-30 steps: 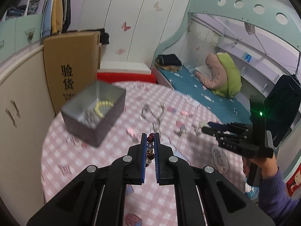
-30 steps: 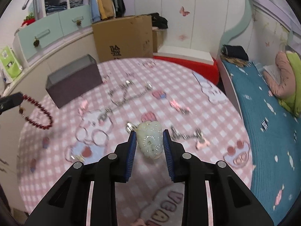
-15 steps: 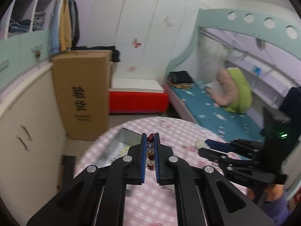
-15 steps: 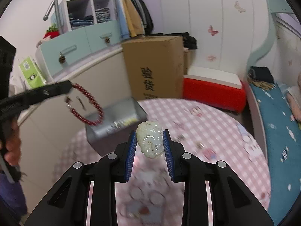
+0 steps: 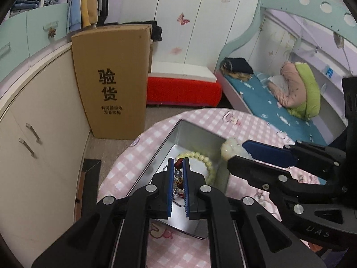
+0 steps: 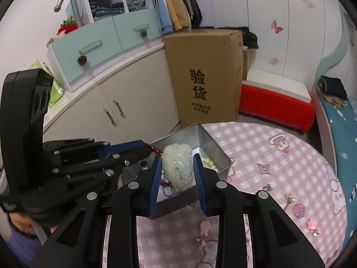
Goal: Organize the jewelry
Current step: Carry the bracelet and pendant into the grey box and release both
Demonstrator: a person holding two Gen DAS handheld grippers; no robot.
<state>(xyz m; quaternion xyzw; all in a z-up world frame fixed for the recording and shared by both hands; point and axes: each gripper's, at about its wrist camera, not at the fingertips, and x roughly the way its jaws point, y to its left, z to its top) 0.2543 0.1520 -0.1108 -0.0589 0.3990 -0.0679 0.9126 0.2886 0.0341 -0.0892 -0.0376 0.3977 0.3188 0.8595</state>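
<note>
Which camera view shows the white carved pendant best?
The right wrist view: the pendant fills the centre, carving clear, clamped in the right hand-held gripper. The left wrist view shows only its end, off to the side.

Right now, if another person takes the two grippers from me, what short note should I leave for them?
Left gripper: shut on the red bead bracelet, held over the open metal tin.
Right gripper: shut on the pale carved pendant, at the tin's edge.
Done: a cream bead bracelet and a silver chain already lie in the tin.
Left: release both held pieces into the tin, then collect the small charms scattered on the pink checked tablecloth.
</note>
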